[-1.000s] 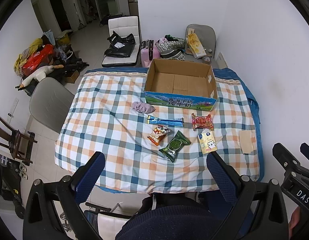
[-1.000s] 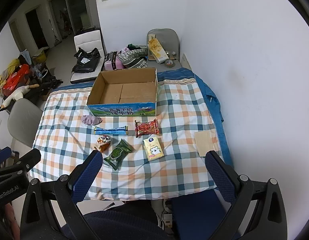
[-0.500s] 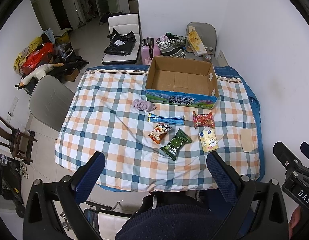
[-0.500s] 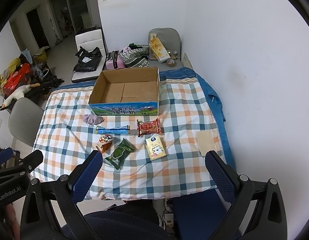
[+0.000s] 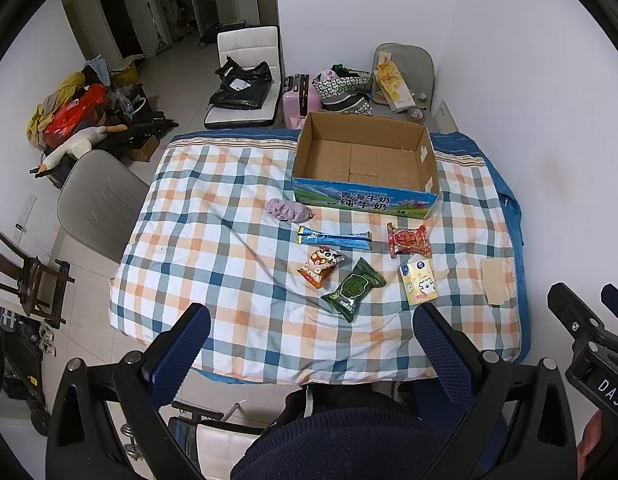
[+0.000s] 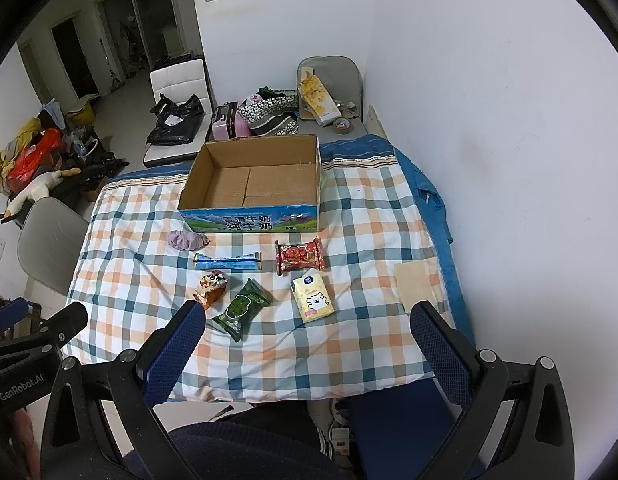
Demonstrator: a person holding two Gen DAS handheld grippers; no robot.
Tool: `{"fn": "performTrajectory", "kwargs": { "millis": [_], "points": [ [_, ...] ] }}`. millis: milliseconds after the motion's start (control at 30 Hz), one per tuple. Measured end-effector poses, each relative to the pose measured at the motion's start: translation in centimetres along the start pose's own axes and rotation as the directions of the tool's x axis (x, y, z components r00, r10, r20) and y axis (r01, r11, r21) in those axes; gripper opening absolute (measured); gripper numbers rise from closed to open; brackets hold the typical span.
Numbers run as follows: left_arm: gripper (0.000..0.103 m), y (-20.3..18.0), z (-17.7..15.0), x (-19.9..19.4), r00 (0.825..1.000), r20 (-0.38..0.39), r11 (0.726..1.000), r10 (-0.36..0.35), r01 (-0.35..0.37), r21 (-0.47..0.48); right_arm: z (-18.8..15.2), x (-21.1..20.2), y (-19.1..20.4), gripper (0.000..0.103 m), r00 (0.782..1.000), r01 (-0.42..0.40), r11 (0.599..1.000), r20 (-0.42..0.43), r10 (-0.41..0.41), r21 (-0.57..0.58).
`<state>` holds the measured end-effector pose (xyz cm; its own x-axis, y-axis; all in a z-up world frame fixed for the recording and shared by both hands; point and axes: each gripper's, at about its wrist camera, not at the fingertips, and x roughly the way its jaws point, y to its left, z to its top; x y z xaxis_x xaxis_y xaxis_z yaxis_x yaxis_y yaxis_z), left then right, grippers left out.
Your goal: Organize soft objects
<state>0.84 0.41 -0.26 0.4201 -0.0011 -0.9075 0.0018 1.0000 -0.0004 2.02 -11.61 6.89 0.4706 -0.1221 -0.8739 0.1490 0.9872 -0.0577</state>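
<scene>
- Left gripper (image 5: 309, 328): fingers spread wide, nothing between them. Held high above the near edge of the table (image 5: 181, 216), short of every item.
- Right gripper (image 6: 305, 328): same, fingers apart and empty, also over the near edge.
- Landmark: cardboard box (image 5: 365, 164), open-topped, empty, at the far side of the checked cloth.
- Purple scrunchie (image 5: 287, 209) just beside the box's near-left corner.
- Blue stick pack (image 5: 334, 238) in front of the box, beyond the scrunchie toward the person.
- Red snack packet (image 5: 409, 239) in front of the box's right end; yellow tissue pack (image 5: 419, 283) nearer the person than that.
- Orange snack bag (image 5: 321, 266) and green snack pouch (image 5: 353, 290) lie side by side, farthest from the box of the group.
- Step, as judged: start of sorting, nothing yet in the box, no item gripped.
- Next move likely calls for lowering one gripper onto a near item, the green pouch or tissue pack, pinching across its narrow width, then carrying it over the box's front wall.
- Pouches are puffy; a light pinch may slip.
</scene>
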Motion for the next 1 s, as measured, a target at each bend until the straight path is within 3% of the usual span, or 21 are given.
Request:
{"fn": "performTrajectory", "kwargs": {
  "millis": [1000],
  "points": [
    [0.103, 0.72, 0.56, 0.48, 1.000, 0.008, 1.000, -0.002, 0.002, -0.007, 0.10, -0.13, -0.11, 0.103, 1.000, -0.009, 1.000, -0.001, 0.009, 0.002]
  ]
}}
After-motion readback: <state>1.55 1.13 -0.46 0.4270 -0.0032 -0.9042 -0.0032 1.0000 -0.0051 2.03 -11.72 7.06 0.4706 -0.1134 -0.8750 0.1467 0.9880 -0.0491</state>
